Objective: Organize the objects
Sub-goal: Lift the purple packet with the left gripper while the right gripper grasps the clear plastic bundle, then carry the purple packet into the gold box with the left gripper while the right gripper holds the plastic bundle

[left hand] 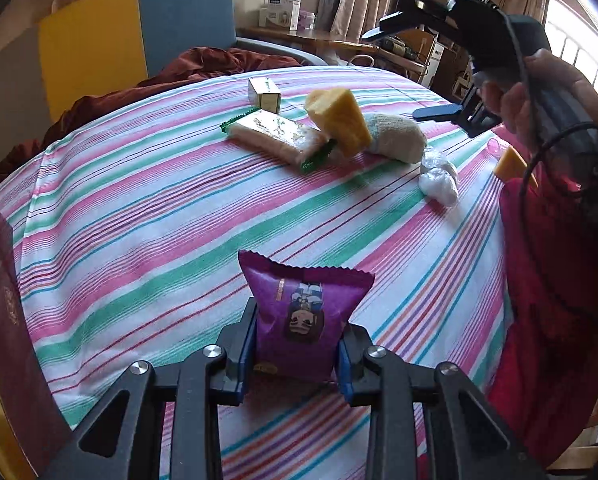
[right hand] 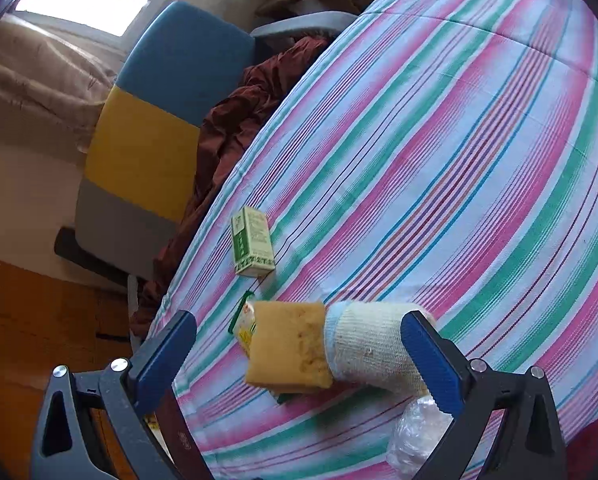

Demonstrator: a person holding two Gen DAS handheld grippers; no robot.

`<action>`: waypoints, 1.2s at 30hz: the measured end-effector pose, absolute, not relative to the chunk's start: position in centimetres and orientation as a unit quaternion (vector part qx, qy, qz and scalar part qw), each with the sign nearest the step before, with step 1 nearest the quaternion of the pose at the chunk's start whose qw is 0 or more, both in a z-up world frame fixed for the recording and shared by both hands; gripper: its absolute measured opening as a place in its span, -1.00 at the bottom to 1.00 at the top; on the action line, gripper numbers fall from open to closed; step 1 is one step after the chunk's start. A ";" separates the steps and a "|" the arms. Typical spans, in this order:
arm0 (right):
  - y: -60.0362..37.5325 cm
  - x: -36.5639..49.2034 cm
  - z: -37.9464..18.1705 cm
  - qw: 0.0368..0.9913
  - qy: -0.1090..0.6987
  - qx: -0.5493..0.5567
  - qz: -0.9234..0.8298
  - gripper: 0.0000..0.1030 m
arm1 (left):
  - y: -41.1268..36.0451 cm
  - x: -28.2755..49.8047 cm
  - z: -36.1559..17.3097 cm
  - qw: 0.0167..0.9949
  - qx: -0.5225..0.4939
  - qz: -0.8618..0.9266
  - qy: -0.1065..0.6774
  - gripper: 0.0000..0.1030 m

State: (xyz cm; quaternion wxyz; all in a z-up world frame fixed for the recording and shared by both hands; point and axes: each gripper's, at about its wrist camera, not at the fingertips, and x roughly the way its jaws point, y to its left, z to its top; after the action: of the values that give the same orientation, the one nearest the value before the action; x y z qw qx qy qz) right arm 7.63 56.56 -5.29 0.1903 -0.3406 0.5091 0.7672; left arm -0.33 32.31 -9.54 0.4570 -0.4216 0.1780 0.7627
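My left gripper [left hand: 295,344] is shut on a purple snack packet [left hand: 303,312] just above the striped tablecloth [left hand: 139,208]. Further back lie a green-edged wafer packet [left hand: 277,136], a yellow sponge [left hand: 339,120] leaning on it, a rolled cream sock [left hand: 395,138], a crumpled clear plastic bag [left hand: 439,178] and a small green-and-white box [left hand: 264,94]. My right gripper [right hand: 299,344] is open, held high above the sponge [right hand: 289,346] and the sock [right hand: 371,346]. The box [right hand: 253,242] lies beyond them. The right gripper also shows in the left wrist view [left hand: 403,68], raised at the far right.
A blue and yellow chair [left hand: 139,36] with a dark red cloth [left hand: 203,66] stands past the table's far edge. A dark maroon booklet [left hand: 7,320] lies at the left. Another yellow sponge piece [left hand: 509,164] sits by the red sleeve [left hand: 555,300] at the right.
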 end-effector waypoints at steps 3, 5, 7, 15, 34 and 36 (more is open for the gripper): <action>55.7 7.7 -4.0 0.184 0.447 -0.409 0.774 1.00 | 32.2 -0.6 -9.8 0.459 -0.425 0.764 0.158 -0.38; 54.9 7.9 -3.8 0.190 0.400 -0.459 0.771 1.00 | 32.1 -0.7 -9.9 0.461 -0.426 0.764 0.148 -0.38; 54.4 8.2 -4.1 0.198 0.369 -0.493 0.763 1.00 | 32.1 -0.8 -9.9 0.462 -0.426 0.765 0.142 -0.38; 52.2 7.2 -8.5 0.205 0.305 -0.605 0.706 0.70 | 31.8 -0.8 -10.0 0.461 -0.425 0.769 0.126 -0.38; 49.6 7.4 -9.0 0.134 0.239 -0.576 0.770 -0.16 | 26.5 0.7 -5.3 0.449 -0.402 0.795 0.068 -0.38; 49.3 7.7 -8.8 0.128 0.235 -0.572 0.775 -0.16 | 24.9 0.4 -4.8 0.439 -0.405 0.800 0.058 -0.38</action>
State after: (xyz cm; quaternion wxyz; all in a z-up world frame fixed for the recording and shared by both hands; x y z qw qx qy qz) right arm 7.66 49.28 -8.83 0.1281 -0.5722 0.2350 0.7752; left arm 0.37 24.91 -4.76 0.4393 -0.4047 0.0577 0.8000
